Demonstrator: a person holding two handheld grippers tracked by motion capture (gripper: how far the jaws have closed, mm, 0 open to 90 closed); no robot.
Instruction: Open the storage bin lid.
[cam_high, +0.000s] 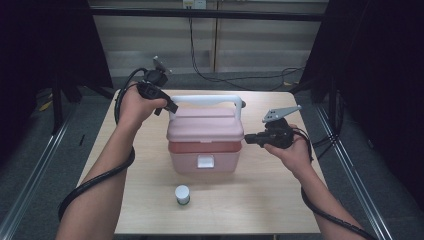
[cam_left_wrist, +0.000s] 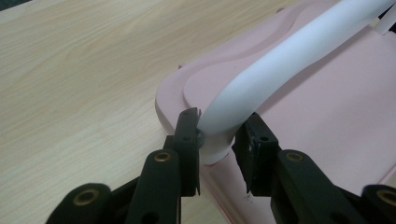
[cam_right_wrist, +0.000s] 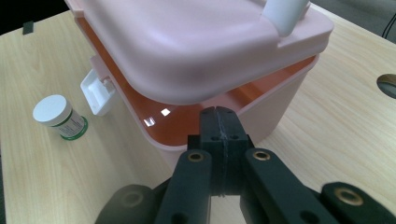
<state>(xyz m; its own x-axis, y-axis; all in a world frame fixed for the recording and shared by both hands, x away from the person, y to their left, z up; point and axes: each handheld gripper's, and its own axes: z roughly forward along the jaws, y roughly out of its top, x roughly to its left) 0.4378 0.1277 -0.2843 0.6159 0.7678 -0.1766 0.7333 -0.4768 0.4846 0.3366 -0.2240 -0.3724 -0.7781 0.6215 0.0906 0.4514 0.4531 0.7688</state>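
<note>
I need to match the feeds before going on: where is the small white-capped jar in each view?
High view: white-capped jar stands at bottom centre, on the table in front of the pink box.
Left gripper view: not in it.
Right gripper view: jar at left edge, beside the box's white latch.
Shared landmark: white handle.

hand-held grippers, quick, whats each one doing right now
Left hand-held gripper: shut on the white handle of the pink box, near its end.
Right hand-held gripper: shut, holding nothing, jaws pressed together beside the box.
</note>
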